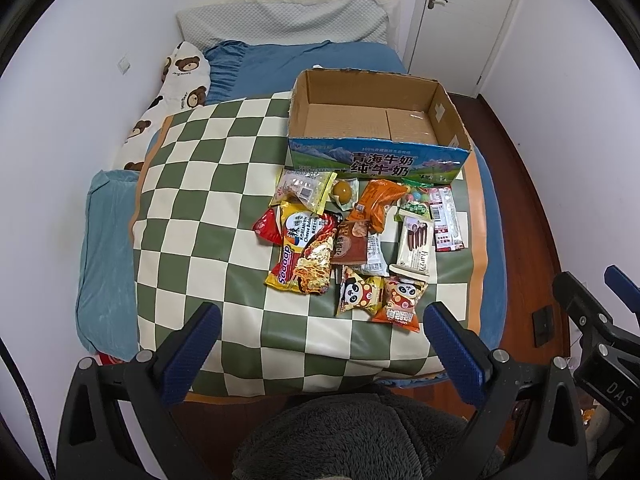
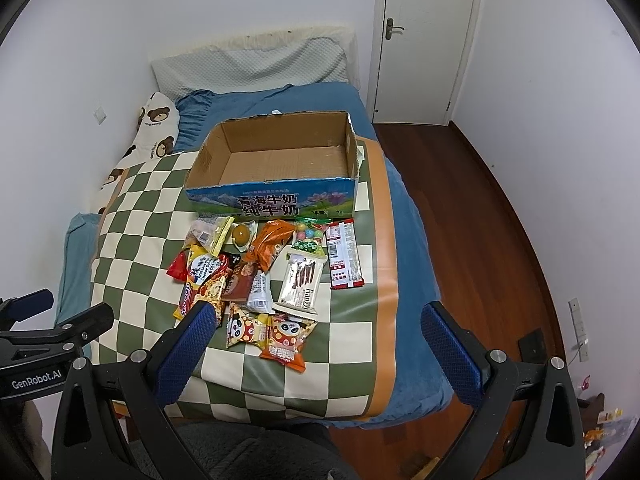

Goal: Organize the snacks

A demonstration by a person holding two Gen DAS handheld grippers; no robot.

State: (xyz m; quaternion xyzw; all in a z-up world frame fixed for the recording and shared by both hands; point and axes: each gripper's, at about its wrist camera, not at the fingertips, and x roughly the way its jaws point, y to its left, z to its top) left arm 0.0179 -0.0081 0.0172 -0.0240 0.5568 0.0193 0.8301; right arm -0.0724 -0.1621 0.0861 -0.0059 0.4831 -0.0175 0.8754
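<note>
A big cardboard box [image 1: 378, 120] sits on a green and white checked blanket [image 1: 192, 208] on the bed. The box is open at the top and nothing is inside it. Right in front of the box lies a pile of snacks [image 1: 352, 240], touching and overlapping each other. There is a yellow noodle packet [image 1: 298, 256], an orange bag [image 1: 378, 202], a white pack of chocolate sticks [image 1: 416, 246] and two little panda bags [image 1: 378, 296] at the near edge. The left claw [image 1: 320, 344] is open wide and holds nothing. The right claw [image 2: 316, 344] is open wide too, up above the near snacks, not touching them.
</note>
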